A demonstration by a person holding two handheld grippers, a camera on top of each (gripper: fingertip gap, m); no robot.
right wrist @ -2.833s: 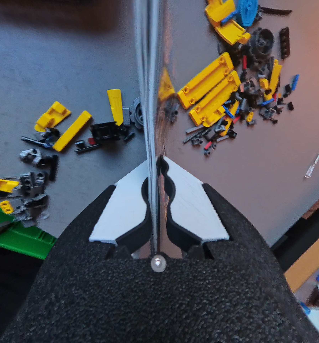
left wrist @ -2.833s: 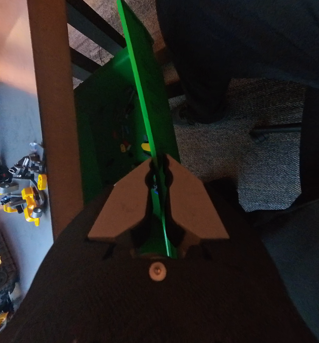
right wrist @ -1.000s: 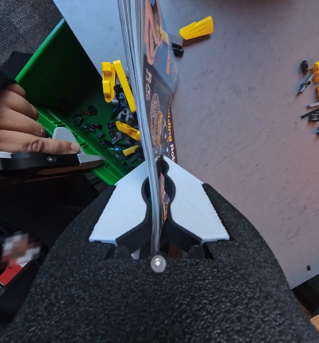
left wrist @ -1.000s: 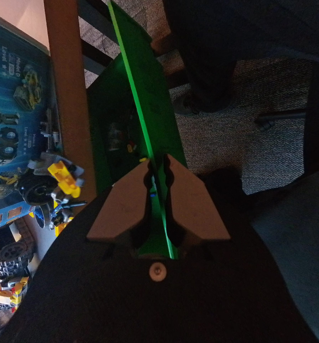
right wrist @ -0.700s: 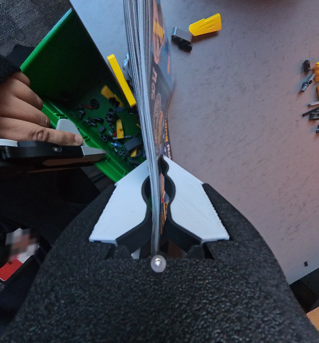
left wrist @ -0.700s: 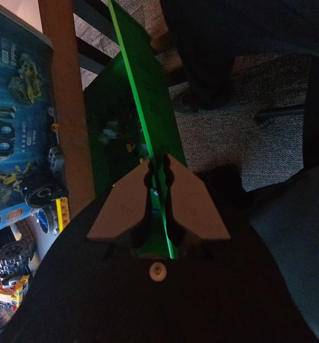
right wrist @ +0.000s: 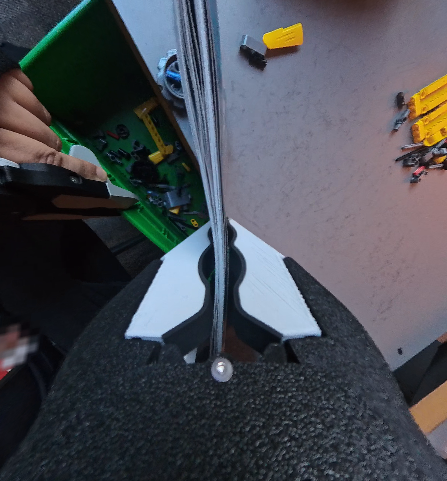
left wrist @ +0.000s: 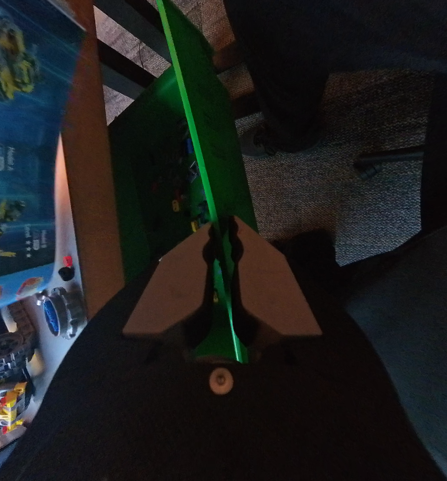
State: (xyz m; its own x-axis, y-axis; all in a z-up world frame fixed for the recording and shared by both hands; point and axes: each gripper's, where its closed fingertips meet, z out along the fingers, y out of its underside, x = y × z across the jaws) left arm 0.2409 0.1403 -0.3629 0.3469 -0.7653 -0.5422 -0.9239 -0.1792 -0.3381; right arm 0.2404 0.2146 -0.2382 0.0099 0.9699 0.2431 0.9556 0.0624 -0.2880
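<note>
Left wrist view: left gripper (left wrist: 221, 226) clamped on green tray (left wrist: 212, 109) wall, beside table edge (left wrist: 87, 156). Right wrist view alone shows right gripper (right wrist: 221, 229) gripping booklet (right wrist: 201, 104) upright over table.

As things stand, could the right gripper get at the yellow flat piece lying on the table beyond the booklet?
Probably not. The right gripper is shut on the edge of a booklet, so its fingers are occupied. The yellow flat piece lies in the open on the grey table, beside a small grey block.
</note>
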